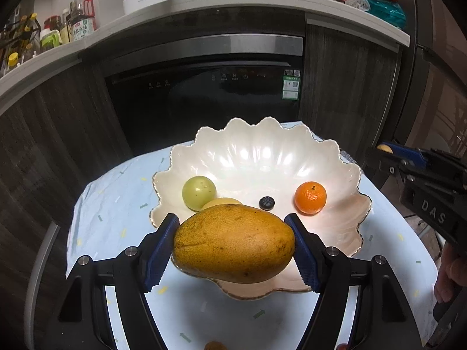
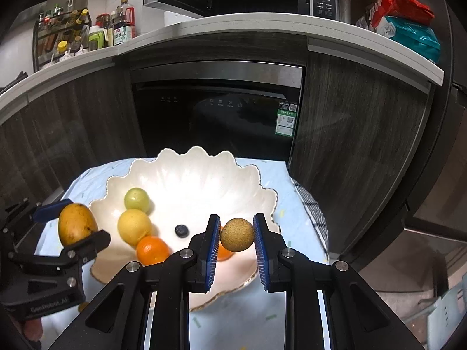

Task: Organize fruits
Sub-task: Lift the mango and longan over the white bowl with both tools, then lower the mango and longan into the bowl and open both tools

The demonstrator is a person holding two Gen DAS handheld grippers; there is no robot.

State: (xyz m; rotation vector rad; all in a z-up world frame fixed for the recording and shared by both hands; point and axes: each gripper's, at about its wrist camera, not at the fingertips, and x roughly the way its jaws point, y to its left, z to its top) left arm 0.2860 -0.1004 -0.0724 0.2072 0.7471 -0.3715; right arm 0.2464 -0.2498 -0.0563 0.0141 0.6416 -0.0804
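Note:
My left gripper (image 1: 233, 233) is shut on a yellow-orange mango (image 1: 233, 243) and holds it over the near rim of a white scalloped bowl (image 1: 262, 151). The bowl holds a green fruit (image 1: 199, 191), a yellow fruit (image 1: 221, 201), a blueberry (image 1: 266, 203) and an orange (image 1: 310, 197). My right gripper (image 2: 236, 237) is shut on a small round brown fruit (image 2: 236, 234) above the bowl's near right side (image 2: 204, 172). The right wrist view shows the left gripper (image 2: 67, 227) with the mango (image 2: 76, 224) at the bowl's left, plus a second orange (image 2: 224, 252) behind my fingers.
The bowl stands on a light blue cloth (image 1: 116, 198) over a small table. A dark oven front (image 1: 204, 96) and wooden cabinets stand behind. A small brown fruit (image 1: 214, 345) lies on the cloth near the front edge. A checked cloth (image 2: 312, 210) hangs at the table's right.

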